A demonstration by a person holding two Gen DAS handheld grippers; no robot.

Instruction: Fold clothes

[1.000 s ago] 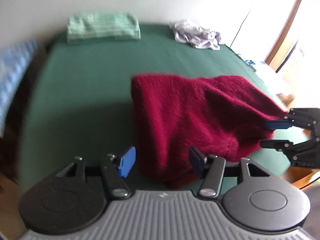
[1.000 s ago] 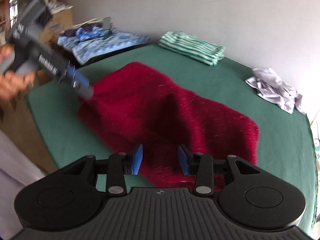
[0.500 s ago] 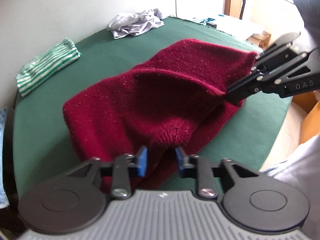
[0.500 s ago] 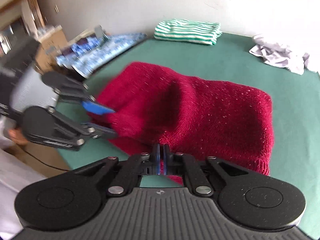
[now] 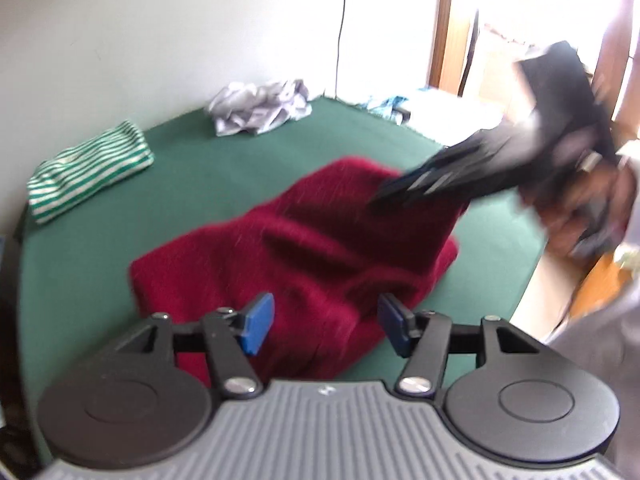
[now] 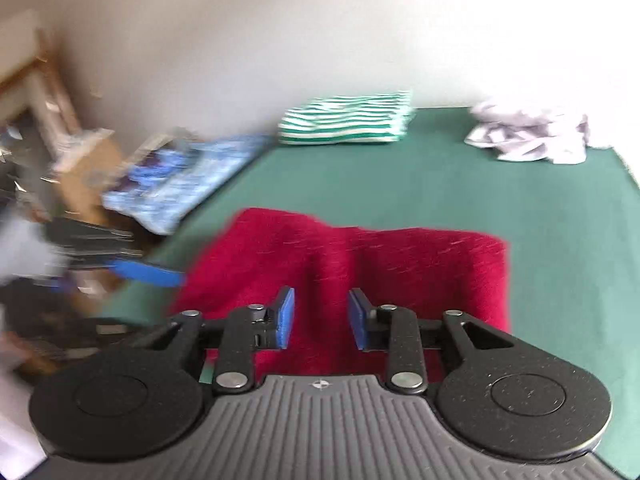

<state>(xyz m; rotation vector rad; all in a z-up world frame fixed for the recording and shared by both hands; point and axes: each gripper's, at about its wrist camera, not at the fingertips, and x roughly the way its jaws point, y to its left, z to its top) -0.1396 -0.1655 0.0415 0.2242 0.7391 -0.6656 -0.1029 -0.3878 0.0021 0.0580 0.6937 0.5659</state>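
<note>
A dark red knit sweater [image 5: 300,248] lies bunched in soft folds on the green table [image 5: 80,280]. My left gripper [image 5: 326,326] hovers over its near edge. Its jaws are opening, and the blue pads stand wide apart without pressing the knit. The right gripper [image 5: 382,196] shows as a dark blur over the sweater's far right corner, held by a hand [image 5: 580,208]. In the right wrist view, my right gripper [image 6: 321,319] is also opening above the sweater [image 6: 360,264], its pads clear of the cloth. The left gripper [image 6: 136,264] blurs past at the left.
A folded green-and-white striped garment [image 5: 88,172] [image 6: 348,124] lies at the table's far edge by the wall. A crumpled pale garment [image 5: 260,108] [image 6: 528,136] sits further along that edge. Blue patterned cloth [image 6: 172,184] and boxes lie beyond the table's left side.
Half a second ago both grippers were pinched on the sweater's edge. Both have since let go and opened. The sweater has sunk onto the table, and both grippers have pulled back from it.
</note>
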